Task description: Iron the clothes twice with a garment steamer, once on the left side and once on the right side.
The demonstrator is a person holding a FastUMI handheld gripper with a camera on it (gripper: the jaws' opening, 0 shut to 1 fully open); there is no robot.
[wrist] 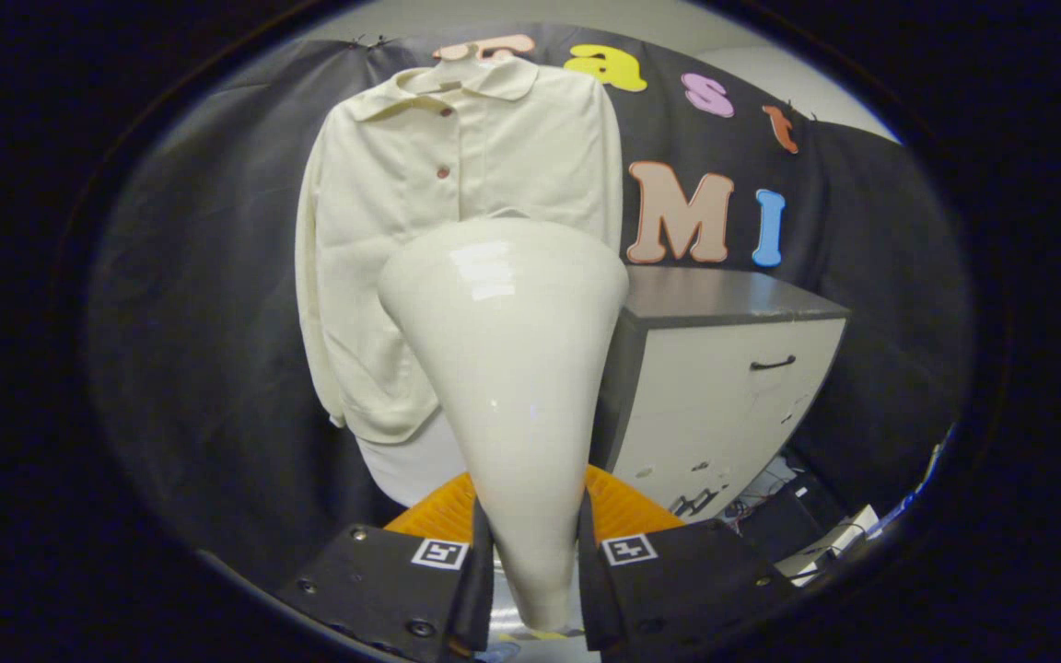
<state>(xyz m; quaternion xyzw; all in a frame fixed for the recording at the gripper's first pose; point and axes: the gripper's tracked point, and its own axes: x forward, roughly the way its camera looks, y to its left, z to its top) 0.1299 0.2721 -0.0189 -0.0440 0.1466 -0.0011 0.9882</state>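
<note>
A cream button-up shirt (402, 212) hangs on a hanger against the black cloth wall, beyond the fingers. The glossy cream garment steamer (507, 368) stands upright between the fingers, its wide head up and its narrow handle down. My gripper (535, 575) is shut on the steamer's handle, both fingers pressing its sides. The steamer head hides the shirt's lower middle and sits a little short of the fabric, in front of the shirt's right half.
A grey-topped cabinet (724, 368) with a drawer handle stands right of the shirt. An orange ridged thing (618, 511) lies just behind the steamer's handle. Cables and boxes (807, 525) lie on the floor at the lower right.
</note>
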